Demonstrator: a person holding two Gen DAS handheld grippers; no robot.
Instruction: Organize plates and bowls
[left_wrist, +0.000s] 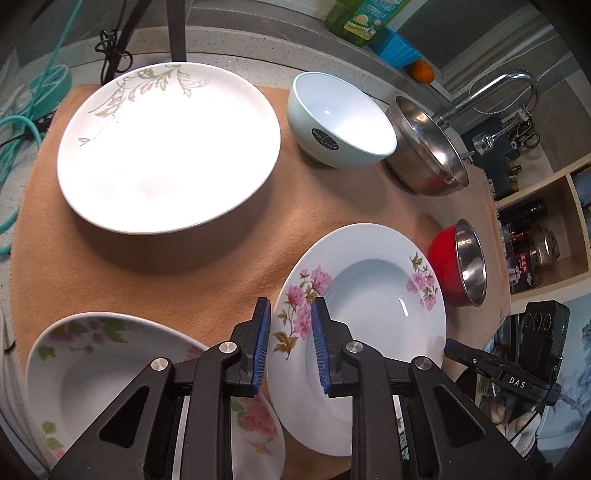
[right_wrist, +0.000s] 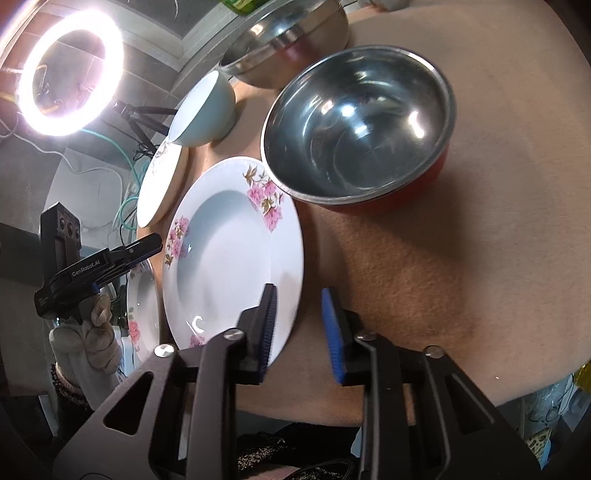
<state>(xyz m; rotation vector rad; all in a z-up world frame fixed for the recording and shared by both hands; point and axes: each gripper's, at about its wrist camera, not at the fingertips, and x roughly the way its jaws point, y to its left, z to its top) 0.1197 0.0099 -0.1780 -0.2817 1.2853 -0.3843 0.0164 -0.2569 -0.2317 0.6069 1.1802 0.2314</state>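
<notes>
The smooth round flowered plate lies on the fuzzy brown mat, under both open, empty grippers.

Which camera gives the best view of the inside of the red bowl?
The right wrist view: the red bowl opens toward the camera, showing its whole steel interior. In the left wrist view it sits at the right edge, seen from the side, with only part of the inside visible.

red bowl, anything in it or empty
Empty. The right wrist view looks straight into the red bowl and shows only bare shiny steel with reflections, nothing inside.
</notes>
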